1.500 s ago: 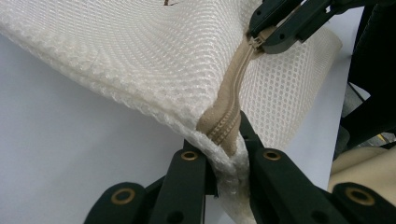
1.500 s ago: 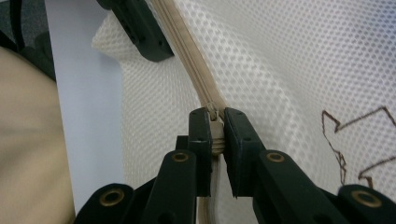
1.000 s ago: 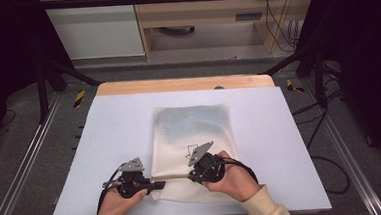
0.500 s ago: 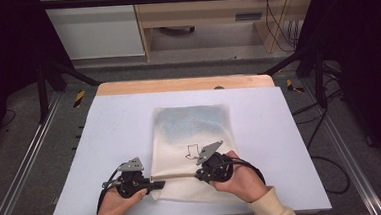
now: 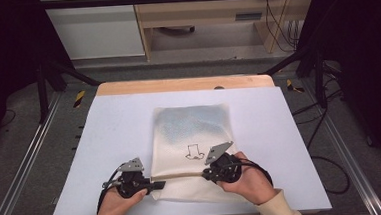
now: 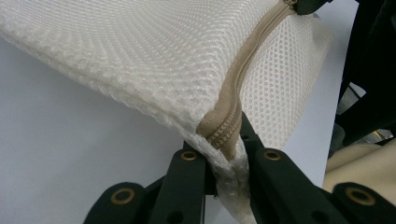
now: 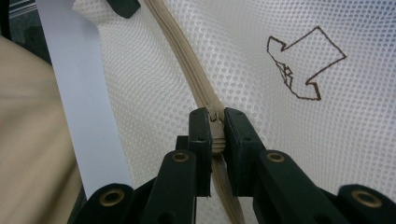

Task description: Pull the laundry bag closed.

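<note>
Black fingers with brass rivets, beige sleeves.

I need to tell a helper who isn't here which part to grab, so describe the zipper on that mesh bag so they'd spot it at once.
On the white table lies a cream mesh bag. Along its near edge, closest to the person, runs the zipper, between the left claw at the bag's corner and the right claw, both clamped on it. It is a tan strip, darker than the mesh around it.
</note>
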`<state>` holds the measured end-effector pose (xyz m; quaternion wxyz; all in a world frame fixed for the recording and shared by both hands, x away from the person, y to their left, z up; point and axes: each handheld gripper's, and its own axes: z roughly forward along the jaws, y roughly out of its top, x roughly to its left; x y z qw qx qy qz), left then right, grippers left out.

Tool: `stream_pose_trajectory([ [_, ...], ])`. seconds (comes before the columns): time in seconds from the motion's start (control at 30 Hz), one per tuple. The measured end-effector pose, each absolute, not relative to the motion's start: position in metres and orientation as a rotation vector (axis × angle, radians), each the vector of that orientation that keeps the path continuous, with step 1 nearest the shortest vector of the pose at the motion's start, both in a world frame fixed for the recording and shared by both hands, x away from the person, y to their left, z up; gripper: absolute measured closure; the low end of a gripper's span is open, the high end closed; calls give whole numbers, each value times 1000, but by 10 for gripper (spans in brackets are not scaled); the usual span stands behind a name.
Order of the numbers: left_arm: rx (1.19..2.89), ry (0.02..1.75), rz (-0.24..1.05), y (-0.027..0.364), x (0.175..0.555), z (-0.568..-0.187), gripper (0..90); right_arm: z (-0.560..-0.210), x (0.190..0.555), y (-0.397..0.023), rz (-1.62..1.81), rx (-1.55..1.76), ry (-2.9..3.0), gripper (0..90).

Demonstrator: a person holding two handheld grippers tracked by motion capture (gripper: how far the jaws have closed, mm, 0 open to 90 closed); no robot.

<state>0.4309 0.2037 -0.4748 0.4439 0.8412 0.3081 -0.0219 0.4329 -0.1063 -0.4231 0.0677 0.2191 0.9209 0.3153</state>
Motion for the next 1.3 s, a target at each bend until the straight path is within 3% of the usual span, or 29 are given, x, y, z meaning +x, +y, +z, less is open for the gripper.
stream_pose_trajectory([
  [1.3, 2101, 743, -58, 200, 429, -476, 848, -427, 426, -136, 954, 745, 2735, 819],
])
